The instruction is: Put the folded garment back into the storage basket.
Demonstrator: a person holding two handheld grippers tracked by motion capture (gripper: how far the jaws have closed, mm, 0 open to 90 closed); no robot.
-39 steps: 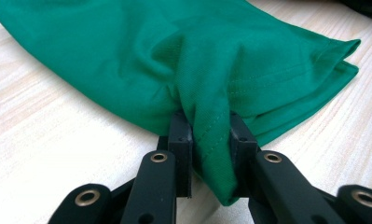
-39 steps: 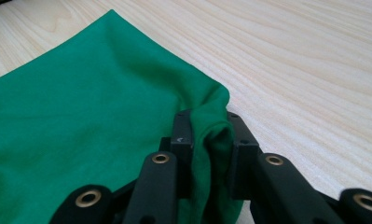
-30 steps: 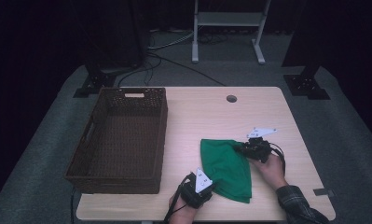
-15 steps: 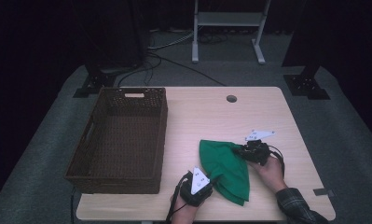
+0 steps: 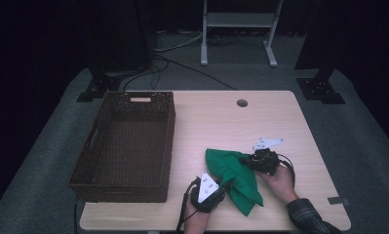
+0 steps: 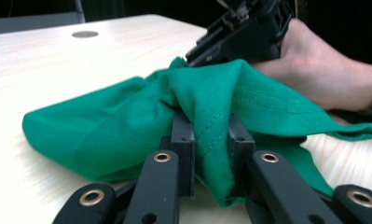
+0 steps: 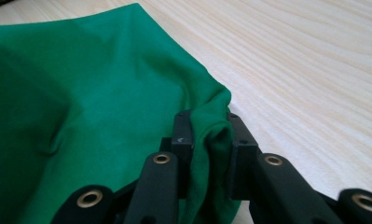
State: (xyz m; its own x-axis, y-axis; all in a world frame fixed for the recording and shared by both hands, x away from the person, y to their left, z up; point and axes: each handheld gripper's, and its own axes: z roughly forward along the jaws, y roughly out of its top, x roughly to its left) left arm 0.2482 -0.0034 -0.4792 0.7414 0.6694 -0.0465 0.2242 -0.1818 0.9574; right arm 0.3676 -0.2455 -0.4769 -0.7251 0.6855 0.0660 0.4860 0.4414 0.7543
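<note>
**Two grippers pinch one green cloth**

A green cloth lies on the pale wooden counter, near the front edge where the person is. It is crumpled and bunched up, not flat.

The left gripper is at the front end of the cloth. In the left gripper view its two black jaws are squeezed together on a fold of the cloth. A line of stitching runs down the fold between them.

The right gripper is at the far right side of the cloth. In the right gripper view its jaws are clamped on a bunched edge of the cloth, with the wood of the counter just beside it. The person's right hand holds this gripper from behind. The left gripper view shows that same hand resting on the counter behind the cloth.

A dark brown woven basket sits on the left part of the counter, apart from the cloth. A small round hole cover is near the back edge.
</note>
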